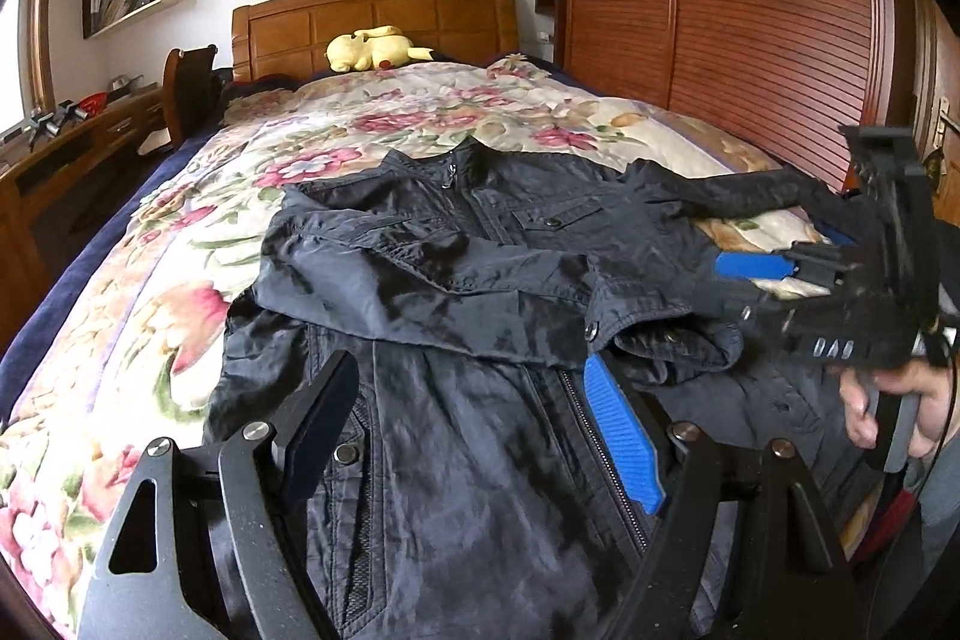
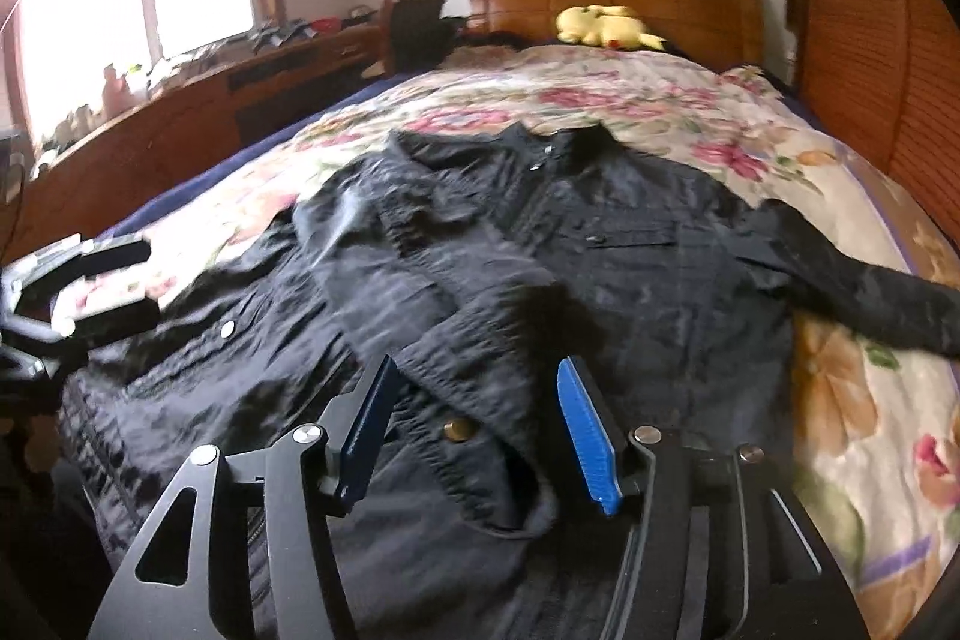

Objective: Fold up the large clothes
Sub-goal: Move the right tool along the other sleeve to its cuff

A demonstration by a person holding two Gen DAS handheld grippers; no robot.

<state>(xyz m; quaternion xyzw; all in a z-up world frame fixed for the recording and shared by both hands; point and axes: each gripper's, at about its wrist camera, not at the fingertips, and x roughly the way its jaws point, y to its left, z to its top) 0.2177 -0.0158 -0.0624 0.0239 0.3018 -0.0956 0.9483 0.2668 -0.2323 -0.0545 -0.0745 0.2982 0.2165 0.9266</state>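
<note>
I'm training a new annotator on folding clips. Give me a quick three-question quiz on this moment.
1. True or false: one sleeve lies folded across the front of the jacket.
2. The right gripper is: A) shut on the cuff, B) open over the cuff, C) out of view.
3. What yellow thing lies at the headboard?

Key: 1 true; 2 B; 3 a plush toy.

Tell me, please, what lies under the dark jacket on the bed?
Under the dark jacket lies the floral quilt, visible around it. Whatever is directly beneath the jacket is covered and cannot be seen.
</note>
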